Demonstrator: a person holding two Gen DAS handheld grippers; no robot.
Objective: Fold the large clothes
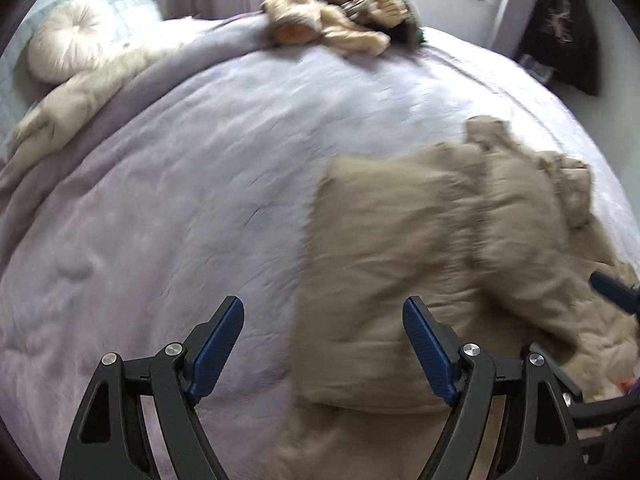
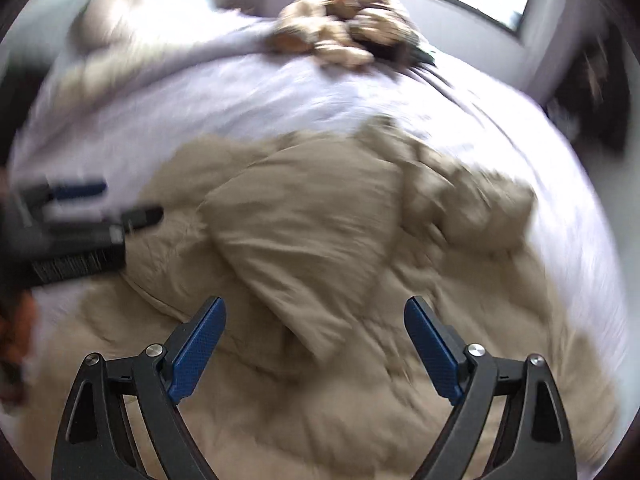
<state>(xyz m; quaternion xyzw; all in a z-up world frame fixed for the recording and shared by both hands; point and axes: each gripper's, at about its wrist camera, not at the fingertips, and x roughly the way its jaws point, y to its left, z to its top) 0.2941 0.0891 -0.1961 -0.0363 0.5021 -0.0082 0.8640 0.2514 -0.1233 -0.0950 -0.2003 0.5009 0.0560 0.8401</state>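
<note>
While both tools hang over the bed, the left gripper [image 1: 323, 312] stands wide open, nothing between its blue pads [image 1: 218, 354]; the right gripper [image 2: 315, 314] likewise gapes empty. Beneath them lies the tan padded garment [image 2: 304, 216], rumpled, one flap folded over itself, resting on the lavender bedspread [image 1: 160, 208]. Farther off, a heap of beige clothes [image 1: 340, 16] sits at the bed's far edge; round cream cushion [image 1: 68, 44] beyond, left.

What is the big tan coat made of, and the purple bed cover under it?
The tan coat looks like soft padded fabric with a matte finish: it puffs up in stitched sections. The purple bed cover seems a plush, fleecy cloth, since its surface shows a faint fuzzy sheen. Blur leaves both uncertain.
</note>
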